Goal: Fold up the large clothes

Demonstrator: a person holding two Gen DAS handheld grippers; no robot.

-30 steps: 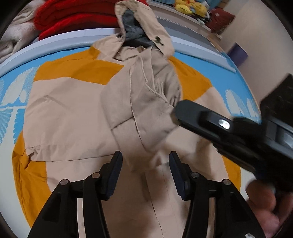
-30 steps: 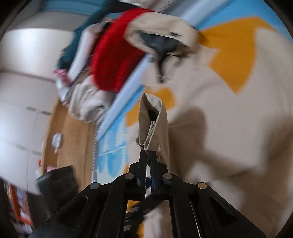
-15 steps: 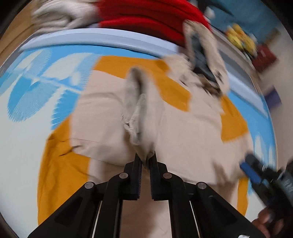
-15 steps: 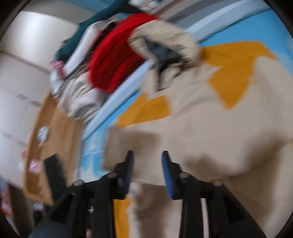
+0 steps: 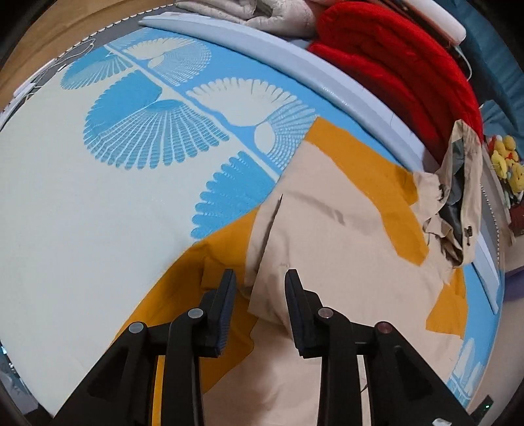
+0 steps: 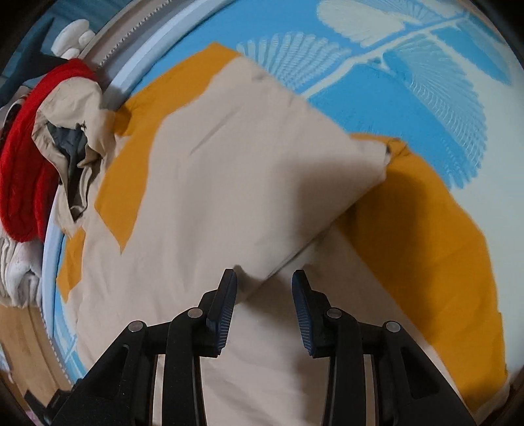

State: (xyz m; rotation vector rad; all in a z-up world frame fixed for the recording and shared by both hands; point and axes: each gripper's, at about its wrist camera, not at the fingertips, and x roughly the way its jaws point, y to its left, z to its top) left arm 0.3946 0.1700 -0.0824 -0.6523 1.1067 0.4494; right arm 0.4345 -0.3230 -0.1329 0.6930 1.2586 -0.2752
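Across the fan-patterned blue mat (image 5: 98,203), beige-orange jacket (image 5: 344,236); left tongs (image 5: 260,295) opening, right tongs (image 6: 264,296) parted, both empty.

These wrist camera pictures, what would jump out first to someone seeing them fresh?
The beige and mustard jacket spread flat on the blue fan-patterned mat, a sleeve folded across its body. Behind it, past the mat's far edge, a bright red folded garment tops a clothes pile. The left tool is opening above the sleeve's cuff end.

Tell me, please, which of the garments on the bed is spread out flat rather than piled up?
The beige and orange jacket, spread across the blue-patterned bedspread; the red garment and the whitish one lie bunched beyond it.
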